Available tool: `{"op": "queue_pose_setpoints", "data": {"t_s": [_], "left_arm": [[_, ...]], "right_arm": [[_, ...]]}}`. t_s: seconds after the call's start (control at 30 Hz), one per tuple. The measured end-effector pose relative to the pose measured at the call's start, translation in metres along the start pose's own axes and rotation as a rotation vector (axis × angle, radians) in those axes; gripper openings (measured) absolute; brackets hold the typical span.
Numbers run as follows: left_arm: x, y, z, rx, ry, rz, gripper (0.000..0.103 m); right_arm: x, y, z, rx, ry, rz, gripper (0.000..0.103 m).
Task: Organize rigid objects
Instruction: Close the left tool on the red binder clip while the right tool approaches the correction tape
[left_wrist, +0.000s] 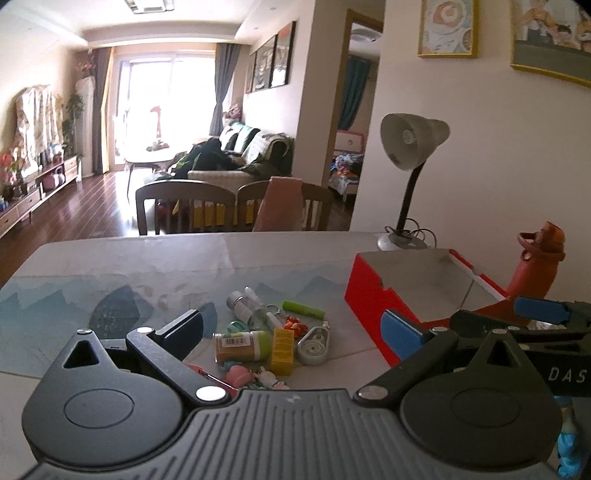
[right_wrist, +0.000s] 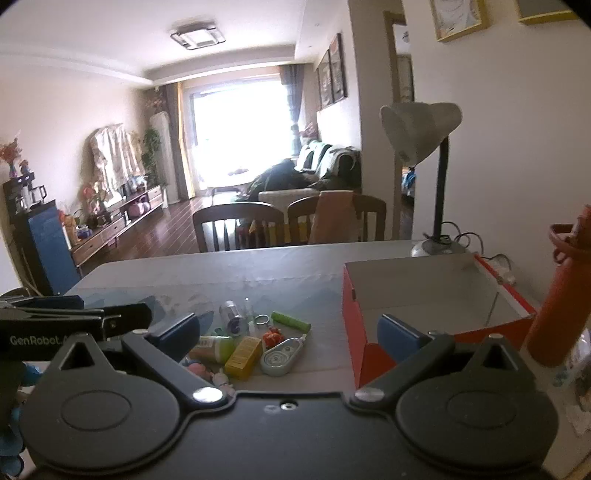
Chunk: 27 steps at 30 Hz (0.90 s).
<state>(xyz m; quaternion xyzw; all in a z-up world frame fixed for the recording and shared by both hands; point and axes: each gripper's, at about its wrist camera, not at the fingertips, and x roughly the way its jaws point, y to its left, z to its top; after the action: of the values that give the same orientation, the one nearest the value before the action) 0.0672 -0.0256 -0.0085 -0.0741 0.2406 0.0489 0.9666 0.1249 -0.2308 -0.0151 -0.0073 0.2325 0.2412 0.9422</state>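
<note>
**A:** Where are my two claws right now?

**B:** I see the left claw (left_wrist: 295, 328) with its fingers spread wide apart, nothing between the pads. It hangs above the pile of small items (left_wrist: 271, 338), tilted down toward it. My right claw (right_wrist: 290, 334) stands just as wide, and it grips nothing either.

**A:** And the red box?

**B:** The red cardboard box (left_wrist: 373, 291) sits open on the surface (left_wrist: 147, 258), its inside bare and pale. I take it as my landmark. The pile lies just to the left of the box, apart from its wall.

**A:** What do I have in that pile?

**B:** Nearest the box is a grey correction-tape dispenser (left_wrist: 313, 343). Left of that stands a yellow carton (left_wrist: 282, 350), then a spice jar with a green cap (left_wrist: 242, 346) lying on its side. Farther back from me lie a green tube (left_wrist: 303, 309), a small silver-capped bottle (left_wrist: 240, 304) and a key ring (left_wrist: 273, 308). Some small orange pieces (left_wrist: 295, 325) sit in the middle.

**A:** Anything behind the box?

**B:** A desk lamp (left_wrist: 408, 147) stands behind it, and an orange bottle (right_wrist: 561, 314) stands on its right side, close to the wall.
</note>
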Motion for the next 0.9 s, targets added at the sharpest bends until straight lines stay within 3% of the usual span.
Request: {"op": "queue_pose_setpoints", "data": {"t_s": [0.5,0.73,0.9], "left_arm": [[0.042,0.007,0.001,-0.088,0.063,0.093,0.103],[0.070,0.025,-0.009,-0.149,0.155,0.120,0.103],[0.085,0.042,-0.020,-0.198,0.205,0.180,0.103]], "right_arm": [[0.056,-0.009,0.012,-0.088,0.113,0.149,0.102],[0.090,-0.015,0.006,-0.091,0.209,0.214,0.100],[0.110,-0.017,0.001,-0.116,0.240,0.225,0.096]]}}
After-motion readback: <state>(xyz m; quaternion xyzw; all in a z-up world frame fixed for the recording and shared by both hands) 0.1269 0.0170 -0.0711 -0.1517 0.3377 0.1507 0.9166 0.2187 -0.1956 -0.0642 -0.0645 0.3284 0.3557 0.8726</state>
